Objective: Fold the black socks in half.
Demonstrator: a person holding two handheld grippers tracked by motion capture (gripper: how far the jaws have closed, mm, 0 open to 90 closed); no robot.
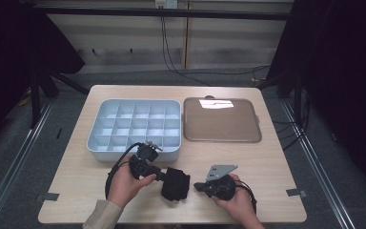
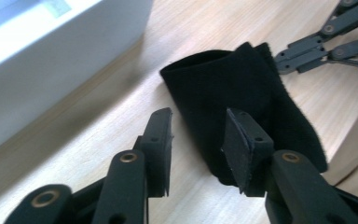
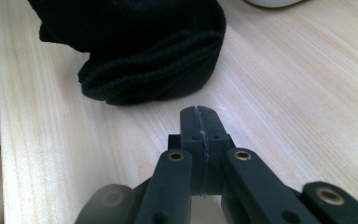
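Observation:
A folded black cloth [image 1: 175, 184] lies on the wooden table near its front edge, between my two grippers. My left gripper [image 1: 164, 177] comes at it from the left. In the left gripper view its jaws stand open [image 2: 200, 144], and the cloth [image 2: 242, 88] lies just beyond them, with its near edge reaching into the gap and behind the right pad [image 2: 240, 148]; neither pad presses on it. My right gripper [image 1: 197, 186] points left at the cloth from the other side. Its jaws are shut [image 3: 200, 122] with nothing between them, a short way from the cloth [image 3: 149, 51].
A pale blue box [image 1: 95, 143] with several empty compartments stands behind the left gripper; its wall [image 2: 51, 60] is close by. A brown tray [image 1: 221, 121] lies to the right of it. The right gripper's linkage [image 2: 326, 42] shows beyond the cloth.

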